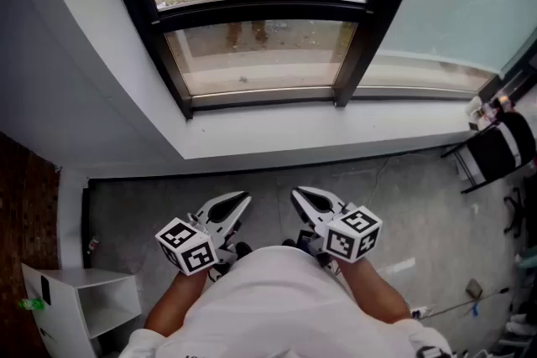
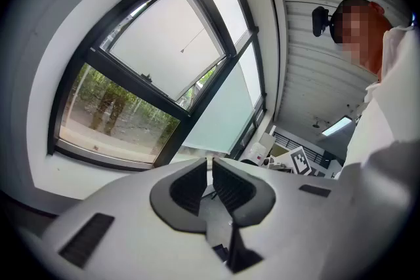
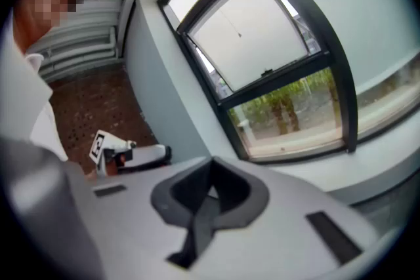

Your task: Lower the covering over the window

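Head view, and the left gripper (image 1: 237, 204) sits tucked near the person's waist, jaws pinched almost together on nothing. Ahead, the window (image 1: 260, 54) stands uncovered. The covering itself is out of sight, presumably rolled up above, with only a thin pull cord (image 2: 182, 48) dangling before the upper pane. Over to the right gripper (image 1: 304, 199), jaws likewise closed and empty. My read: the reach hasn't started. Best to raise one gripper, open it early, catch the cord low by its end and draw straight down, smoothly, no snatching.
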`<state>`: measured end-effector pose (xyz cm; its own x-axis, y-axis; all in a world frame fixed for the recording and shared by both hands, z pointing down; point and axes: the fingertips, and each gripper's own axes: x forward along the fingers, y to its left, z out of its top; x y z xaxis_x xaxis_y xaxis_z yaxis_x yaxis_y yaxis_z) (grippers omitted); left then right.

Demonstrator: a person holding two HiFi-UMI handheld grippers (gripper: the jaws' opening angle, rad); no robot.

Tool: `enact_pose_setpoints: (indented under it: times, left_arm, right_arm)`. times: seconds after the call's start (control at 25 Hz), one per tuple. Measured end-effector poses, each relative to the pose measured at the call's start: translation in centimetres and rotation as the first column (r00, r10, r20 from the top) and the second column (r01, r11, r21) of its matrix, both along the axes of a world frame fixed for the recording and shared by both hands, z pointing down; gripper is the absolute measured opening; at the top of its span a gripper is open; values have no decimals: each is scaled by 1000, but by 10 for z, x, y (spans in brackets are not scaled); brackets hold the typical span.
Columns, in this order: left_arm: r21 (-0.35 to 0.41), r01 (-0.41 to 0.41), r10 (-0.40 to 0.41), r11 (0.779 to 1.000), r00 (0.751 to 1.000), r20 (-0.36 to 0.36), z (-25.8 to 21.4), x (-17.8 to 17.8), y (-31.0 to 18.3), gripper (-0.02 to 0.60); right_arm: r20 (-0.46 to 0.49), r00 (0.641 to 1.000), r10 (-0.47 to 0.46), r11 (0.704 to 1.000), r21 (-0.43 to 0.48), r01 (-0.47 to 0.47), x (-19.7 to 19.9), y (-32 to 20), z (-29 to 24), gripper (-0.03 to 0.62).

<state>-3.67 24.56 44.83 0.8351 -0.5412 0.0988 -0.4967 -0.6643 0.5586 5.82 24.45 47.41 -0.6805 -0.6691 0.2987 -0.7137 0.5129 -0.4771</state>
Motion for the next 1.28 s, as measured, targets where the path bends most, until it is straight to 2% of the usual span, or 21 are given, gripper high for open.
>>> enact_pose_setpoints:
  times: [0.52,0.76,0.96,1.08,1.28]
  left_arm:
    - [-6,-13,13,1000,1000,-8,-2,-19,-3,37]
    - [-1,-21,21,1000,1000,1,2,-34,-8,37]
    - [-3,-28,28,1000,1000,3,0,-48,-15,37]
    - [0,-47,47,999,999,20,4,-60,-18,37]
    - [-9,-69,69,998,997,25,8,-76,-23,37]
  right_arm:
    - [-17,1000,-9,1000,-12,9,-23,-3,1,23]
    - [55,997,-50,997,-63,53,-46,-4,8,25]
    - [57,998,-28,998,-47,30,-62,-11,8,26]
    - [22,1000,-17,1000,-23,17,-73,-16,10,29]
    - [3,1000,8,1000,-4,-8,-88,-25,12,64]
